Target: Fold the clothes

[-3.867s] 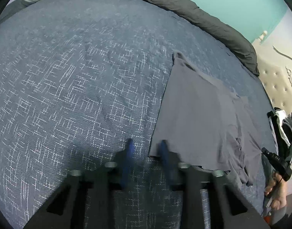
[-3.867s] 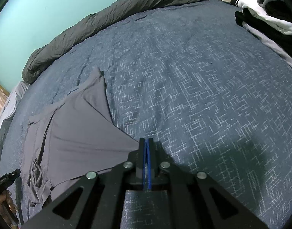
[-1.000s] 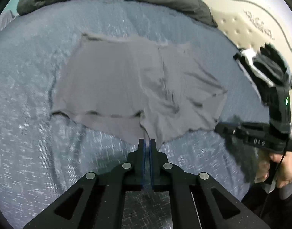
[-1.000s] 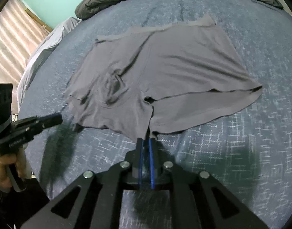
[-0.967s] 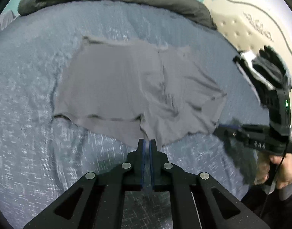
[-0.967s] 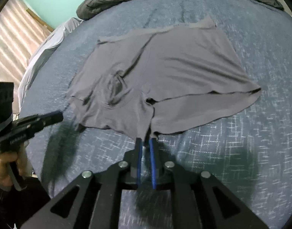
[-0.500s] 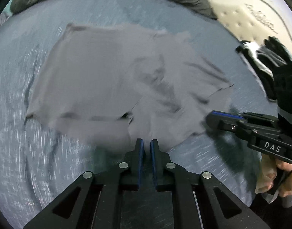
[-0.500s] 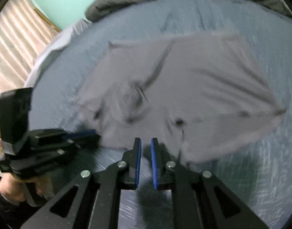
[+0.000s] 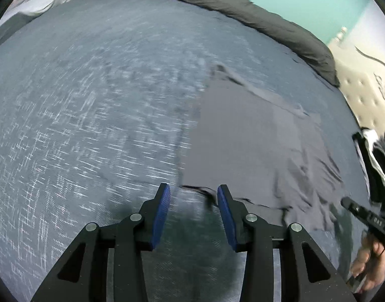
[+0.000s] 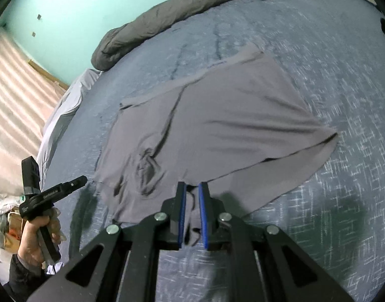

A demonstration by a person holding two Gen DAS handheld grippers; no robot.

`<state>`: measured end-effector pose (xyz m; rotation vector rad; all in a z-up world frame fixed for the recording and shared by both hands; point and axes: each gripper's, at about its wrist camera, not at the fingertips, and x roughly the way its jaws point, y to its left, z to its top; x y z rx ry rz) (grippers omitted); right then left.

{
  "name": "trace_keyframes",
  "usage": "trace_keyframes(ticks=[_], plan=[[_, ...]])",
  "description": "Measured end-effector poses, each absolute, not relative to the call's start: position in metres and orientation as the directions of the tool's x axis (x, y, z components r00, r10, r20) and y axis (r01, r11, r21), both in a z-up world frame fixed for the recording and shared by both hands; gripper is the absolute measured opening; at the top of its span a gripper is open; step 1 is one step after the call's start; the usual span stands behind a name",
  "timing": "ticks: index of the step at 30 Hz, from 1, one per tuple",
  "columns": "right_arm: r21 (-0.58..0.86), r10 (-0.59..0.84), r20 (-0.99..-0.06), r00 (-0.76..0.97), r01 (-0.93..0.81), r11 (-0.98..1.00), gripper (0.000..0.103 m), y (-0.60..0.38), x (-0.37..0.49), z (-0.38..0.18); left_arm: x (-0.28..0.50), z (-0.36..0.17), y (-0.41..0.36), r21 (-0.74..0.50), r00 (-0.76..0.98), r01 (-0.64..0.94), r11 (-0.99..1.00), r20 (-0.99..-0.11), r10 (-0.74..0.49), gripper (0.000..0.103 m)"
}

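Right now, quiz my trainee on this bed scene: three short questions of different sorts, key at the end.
1. True or false: the left gripper has its blue-padded jaws spread wide, nothing between them.
2. Multiple choice: the grey fabric shorts lie on A) a bare wooden floor, B) the blue patterned bedspread, C) the rolled dark grey duvet.
3. Fill in: the right gripper has a bit of the shorts' near ____ between its pads.

Key: 1 true; 2 B; 3 edge.
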<state>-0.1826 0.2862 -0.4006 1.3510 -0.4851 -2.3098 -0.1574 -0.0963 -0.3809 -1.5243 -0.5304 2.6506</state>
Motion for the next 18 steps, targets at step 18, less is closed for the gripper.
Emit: trace_keyframes(ticks=[18], plan=[[0.527, -0.504, -0.714, -0.486, 0.101, -0.844, 0.013, 0.326, -0.179, -0.403, -0.181, -0.400, -0.097, -0.323, -0.516, 0.125, -0.938, -0.829, 0.217, 0.002]])
